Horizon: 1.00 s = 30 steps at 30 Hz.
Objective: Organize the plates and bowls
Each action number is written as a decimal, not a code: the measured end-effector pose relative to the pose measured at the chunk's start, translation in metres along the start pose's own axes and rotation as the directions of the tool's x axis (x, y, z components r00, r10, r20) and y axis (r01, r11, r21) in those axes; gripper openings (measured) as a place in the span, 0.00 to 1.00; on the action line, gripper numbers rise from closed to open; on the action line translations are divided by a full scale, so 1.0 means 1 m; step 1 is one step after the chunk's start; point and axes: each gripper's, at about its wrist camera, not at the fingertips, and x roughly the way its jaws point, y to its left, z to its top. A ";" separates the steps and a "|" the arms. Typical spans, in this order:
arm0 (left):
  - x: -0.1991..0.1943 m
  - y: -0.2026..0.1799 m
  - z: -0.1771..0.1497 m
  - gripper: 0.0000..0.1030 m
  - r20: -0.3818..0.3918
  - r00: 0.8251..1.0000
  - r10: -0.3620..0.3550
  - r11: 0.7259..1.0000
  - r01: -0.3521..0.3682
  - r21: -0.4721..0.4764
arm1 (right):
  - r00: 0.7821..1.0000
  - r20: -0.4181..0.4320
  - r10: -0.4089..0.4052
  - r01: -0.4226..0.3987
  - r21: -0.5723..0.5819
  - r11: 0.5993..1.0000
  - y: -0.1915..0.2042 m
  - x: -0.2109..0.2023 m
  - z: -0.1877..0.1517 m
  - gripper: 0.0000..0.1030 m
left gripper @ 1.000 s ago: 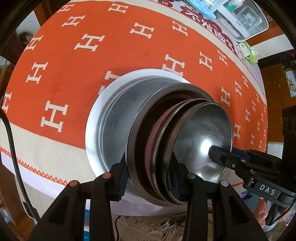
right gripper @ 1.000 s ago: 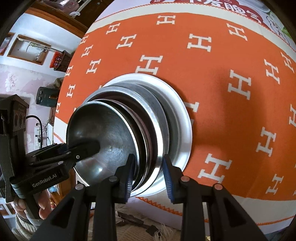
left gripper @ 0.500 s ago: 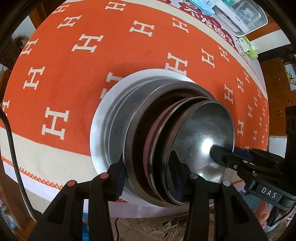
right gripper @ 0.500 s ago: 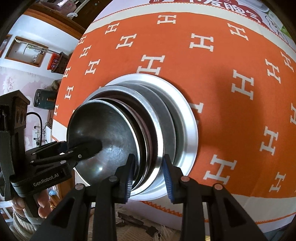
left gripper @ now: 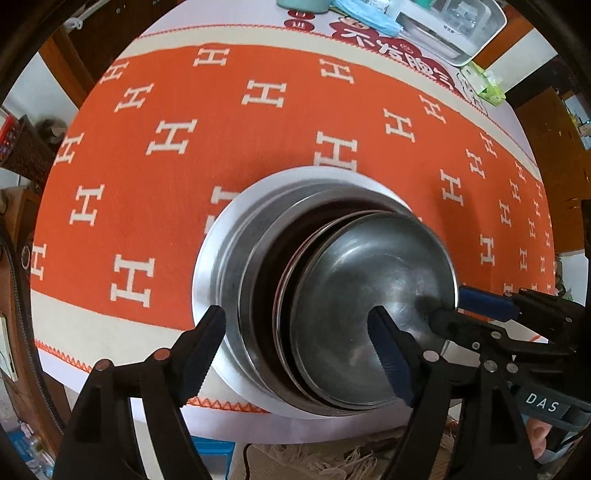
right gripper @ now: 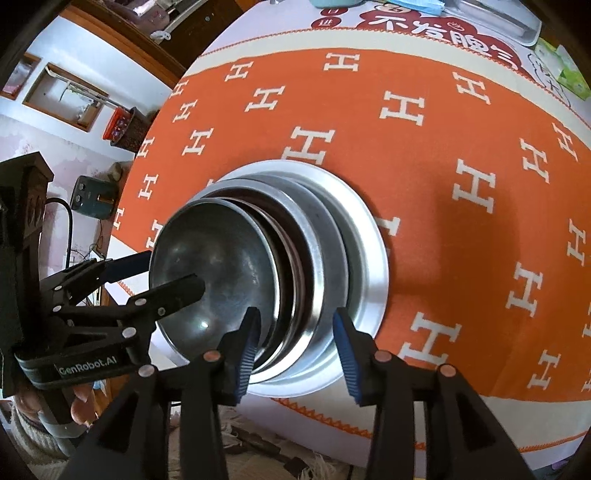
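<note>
A stack of several metal plates and bowls (left gripper: 332, 295) sits on the orange H-patterned cloth (left gripper: 184, 147) near the table's front edge. A wide silver plate (left gripper: 210, 258) lies at the bottom and a shiny steel bowl (left gripper: 376, 288) on top. My left gripper (left gripper: 299, 343) is open, its fingers spread to either side of the stack's near rim. My right gripper (right gripper: 295, 339) is open too, straddling the near rim of the stack (right gripper: 295, 258). Each gripper shows in the other's view, one finger reaching over the top bowl (right gripper: 214, 266).
A white plastic tray (left gripper: 454, 26), a blue cloth (left gripper: 369, 14) and a green packet (left gripper: 484, 85) lie at the table's far edge. The cloth's fringe and floor show below the front edge (left gripper: 332, 454). A wooden frame and shelf stand at left (right gripper: 62, 96).
Both grippers have opened wider and pulled back a little from the stack's rim. The stack has settled flat on the cloth, farther from the cameras.
</note>
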 end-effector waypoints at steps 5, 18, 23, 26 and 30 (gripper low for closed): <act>-0.009 -0.004 -0.001 0.77 0.012 1.000 0.007 1.000 -0.007 0.007 | 0.999 0.033 0.025 -0.026 0.031 0.999 -0.010 -0.012 -0.006 0.42; -0.050 -0.036 -0.011 0.89 0.130 0.989 0.064 0.994 -0.074 0.078 | 0.986 0.167 -0.022 0.003 0.110 0.994 -0.032 -0.051 -0.022 0.42; -0.071 -0.058 -0.016 0.89 0.211 0.975 0.070 0.989 -0.095 0.110 | 0.966 0.238 -0.098 0.070 0.126 0.990 -0.034 -0.070 -0.033 0.42; -0.081 -0.071 -0.020 0.89 0.255 0.965 0.065 0.987 -0.100 0.125 | 0.948 0.283 -0.146 0.111 0.137 0.984 -0.034 -0.081 -0.040 0.42; -0.090 -0.088 -0.029 0.89 0.288 0.956 0.057 0.983 -0.105 0.153 | 0.923 0.328 -0.199 0.152 0.165 0.974 -0.036 -0.097 -0.051 0.42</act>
